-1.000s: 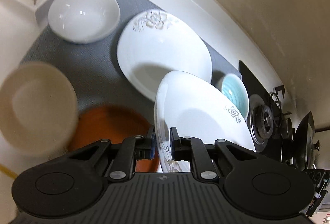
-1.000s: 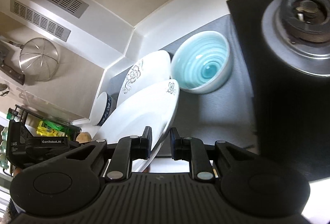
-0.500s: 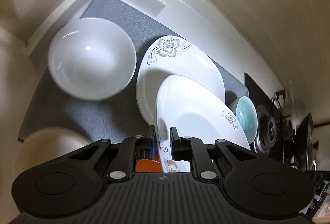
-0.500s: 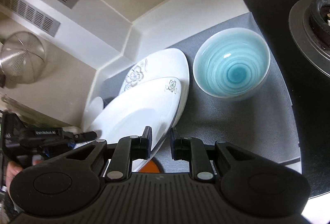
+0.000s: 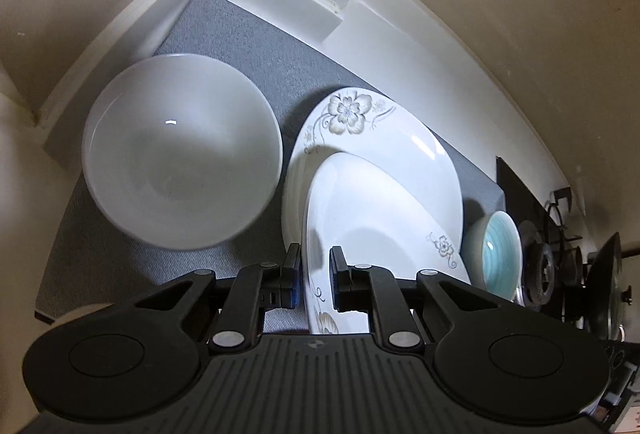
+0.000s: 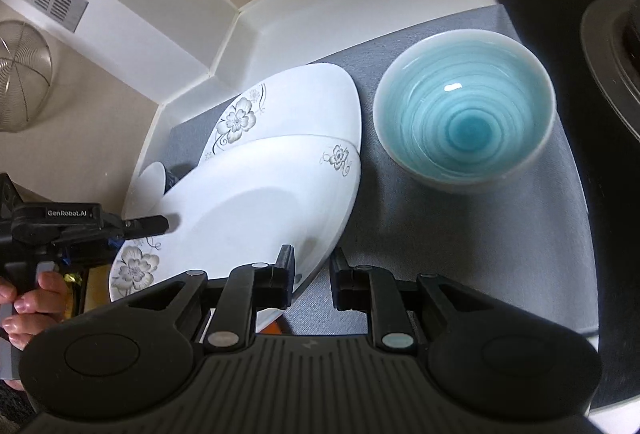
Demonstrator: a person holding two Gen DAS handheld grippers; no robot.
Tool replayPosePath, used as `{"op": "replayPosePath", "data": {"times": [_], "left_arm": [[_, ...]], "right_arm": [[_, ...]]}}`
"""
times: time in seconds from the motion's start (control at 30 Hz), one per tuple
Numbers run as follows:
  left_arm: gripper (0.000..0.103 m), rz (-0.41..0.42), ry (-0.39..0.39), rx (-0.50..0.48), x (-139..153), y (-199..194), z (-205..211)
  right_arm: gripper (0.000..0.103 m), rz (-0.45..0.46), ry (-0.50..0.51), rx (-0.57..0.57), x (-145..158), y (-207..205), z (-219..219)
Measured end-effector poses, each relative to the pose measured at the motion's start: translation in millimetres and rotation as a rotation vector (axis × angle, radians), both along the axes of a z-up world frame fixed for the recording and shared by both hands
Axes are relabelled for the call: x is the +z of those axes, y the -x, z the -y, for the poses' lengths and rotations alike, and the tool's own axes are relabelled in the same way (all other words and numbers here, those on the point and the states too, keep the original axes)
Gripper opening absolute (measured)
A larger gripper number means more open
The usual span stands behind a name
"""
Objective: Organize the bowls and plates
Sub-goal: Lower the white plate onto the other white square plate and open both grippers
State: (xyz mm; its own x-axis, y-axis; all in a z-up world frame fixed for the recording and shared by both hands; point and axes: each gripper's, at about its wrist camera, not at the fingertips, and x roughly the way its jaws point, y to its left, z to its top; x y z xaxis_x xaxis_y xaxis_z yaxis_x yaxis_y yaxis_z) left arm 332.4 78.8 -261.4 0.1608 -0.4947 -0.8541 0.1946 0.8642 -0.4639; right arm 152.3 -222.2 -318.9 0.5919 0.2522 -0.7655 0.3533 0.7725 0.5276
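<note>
Both claws grasp one white flowered plate, held tilted above a second flowered plate (image 5: 384, 150) that lies on a grey mat (image 5: 240, 34). The left gripper (image 5: 315, 274) clamps the held plate (image 5: 360, 210) at its near rim; the right gripper (image 6: 312, 274) pinches the opposite edge. A white bowl (image 5: 182, 150) sits just left of the plates, and a blue swirled bowl (image 6: 466, 122) sits to their right, beside the black stove (image 6: 592, 34)

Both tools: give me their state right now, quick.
Left tool: shut on the upper floral plate, gripping its rim.
Right tool: shut on the same plate's opposite rim.
</note>
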Motion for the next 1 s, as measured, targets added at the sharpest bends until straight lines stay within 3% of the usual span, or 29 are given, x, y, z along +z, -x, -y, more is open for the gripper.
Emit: {"op": "replayPosePath", "data": {"times": [0.63, 0.73, 1.0], "left_arm": [[0.015, -0.007, -0.037, 0.026, -23.8, -0.9, 7.1], [0.016, 0.015, -0.058, 0.015, -23.6, -2.0, 12.0], [0.023, -0.025, -0.052, 0.017, -23.5, 2.4, 8.0]], "right_arm": [[0.018, -0.027, 0.203, 0.009, -0.7, -28.6, -10.1], [0.019, -0.029, 0.216, -0.008, -1.5, -32.0, -12.1], [0.019, -0.036, 0.228, -0.017, -2.3, -40.6, -11.8]]}}
